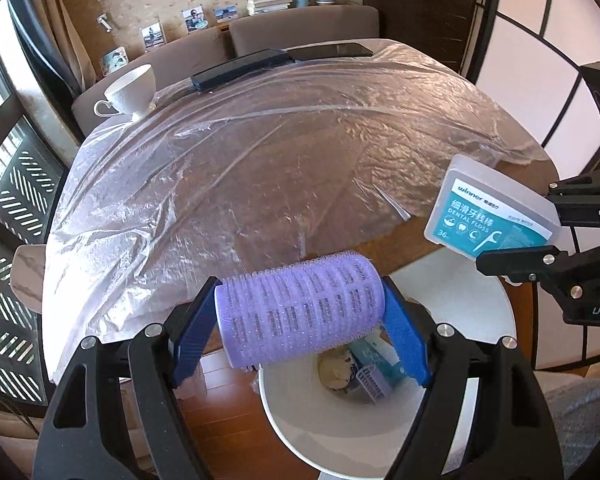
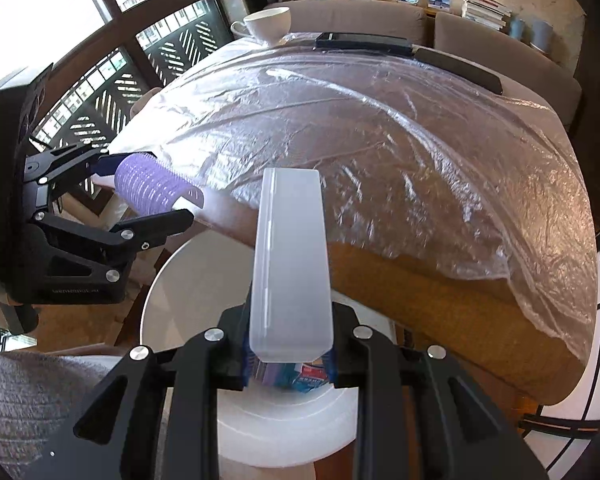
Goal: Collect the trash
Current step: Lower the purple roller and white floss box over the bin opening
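Observation:
My left gripper [image 1: 300,300] is shut on a purple hair roller [image 1: 300,312], held crosswise between its blue pads [image 1: 196,328]. The roller hangs above the open white bin [image 1: 284,420], which has several bits of trash [image 1: 352,368] at the bottom. My right gripper [image 2: 290,356] is shut on a translucent dental floss box [image 2: 290,272] with a teal label, also over the bin [image 2: 172,292]. In the left wrist view the right gripper [image 1: 540,228] and its floss box [image 1: 488,208] are at the right. The right wrist view has the left gripper [image 2: 140,188] with the roller [image 2: 148,188] at the left.
Behind the bin stands a wooden table under a crinkled clear plastic sheet [image 1: 260,152]. At its far edge are a white cup [image 1: 132,90] and two dark flat devices [image 1: 240,68]. Upholstered chairs [image 1: 304,28] line the far side. Grey fabric [image 2: 28,392] lies at the lower left.

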A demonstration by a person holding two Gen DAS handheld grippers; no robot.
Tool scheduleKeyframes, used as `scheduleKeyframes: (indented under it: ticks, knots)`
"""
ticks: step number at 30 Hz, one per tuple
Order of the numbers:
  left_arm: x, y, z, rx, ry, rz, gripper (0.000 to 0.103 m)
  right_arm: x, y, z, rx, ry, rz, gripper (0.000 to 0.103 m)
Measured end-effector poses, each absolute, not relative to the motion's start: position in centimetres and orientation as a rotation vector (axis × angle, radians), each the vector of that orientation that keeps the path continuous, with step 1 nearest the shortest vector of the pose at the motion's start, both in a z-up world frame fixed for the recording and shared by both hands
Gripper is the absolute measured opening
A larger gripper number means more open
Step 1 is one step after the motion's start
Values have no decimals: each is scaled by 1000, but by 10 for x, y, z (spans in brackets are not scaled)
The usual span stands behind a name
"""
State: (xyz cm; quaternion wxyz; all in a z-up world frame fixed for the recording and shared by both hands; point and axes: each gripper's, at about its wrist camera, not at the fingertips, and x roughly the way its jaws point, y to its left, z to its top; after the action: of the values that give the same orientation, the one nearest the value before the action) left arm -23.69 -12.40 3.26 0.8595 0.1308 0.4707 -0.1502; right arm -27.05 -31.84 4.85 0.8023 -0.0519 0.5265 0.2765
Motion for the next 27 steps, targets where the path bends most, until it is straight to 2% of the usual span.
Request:
scheduleKeyframes:
  ticks: [27]
  knots:
    - [-261, -126, -15, 345, 1091, -454, 79, -296, -308, -10, -190, 1295, 648, 26]
